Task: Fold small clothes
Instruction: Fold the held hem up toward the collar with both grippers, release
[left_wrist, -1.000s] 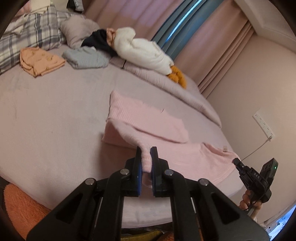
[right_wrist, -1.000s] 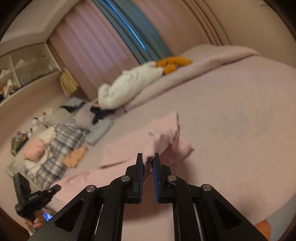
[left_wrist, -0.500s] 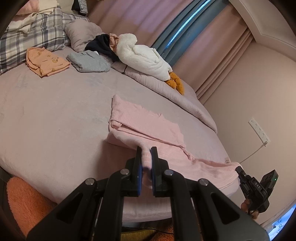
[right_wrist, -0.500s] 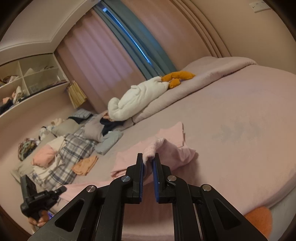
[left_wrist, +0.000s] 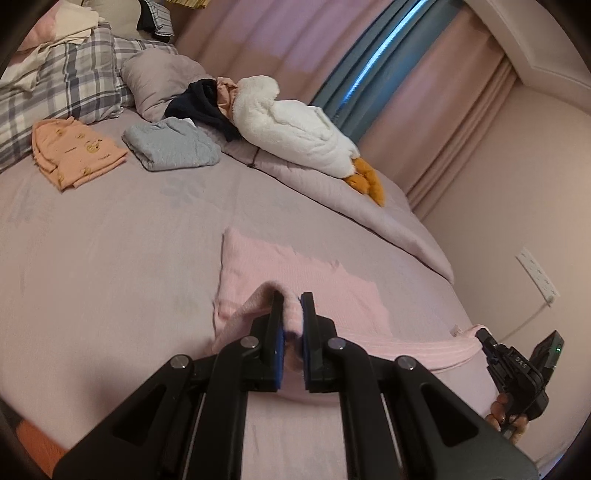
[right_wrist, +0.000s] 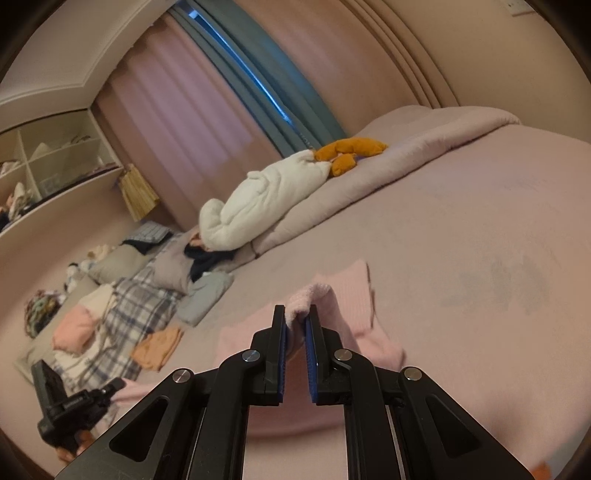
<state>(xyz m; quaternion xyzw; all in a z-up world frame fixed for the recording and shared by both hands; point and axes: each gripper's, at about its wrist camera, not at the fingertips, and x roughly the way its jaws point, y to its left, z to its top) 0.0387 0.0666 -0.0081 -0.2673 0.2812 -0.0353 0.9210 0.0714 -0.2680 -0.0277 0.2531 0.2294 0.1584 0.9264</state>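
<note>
Altogether two black two-finger grippers are pinching one soft pink knitted garment (left_wrist: 295, 273) lying partly folded near the middle of the mauve bed (left_wrist: 110, 266). The left gripper (left_wrist: 291, 317) is clamping a raised fold, its fingers nearly closed; the right gripper (right_wrist: 295, 321) is doing likewise. Two folded pieces are lying far left: one orange printed top (left_wrist: 74, 151) and one grey knitted top (left_wrist: 171, 144). Only the right wrist view is showing the white wall shelves (right_wrist: 48, 162); only the left wrist view is showing the wall socket (left_wrist: 537, 275).
</note>
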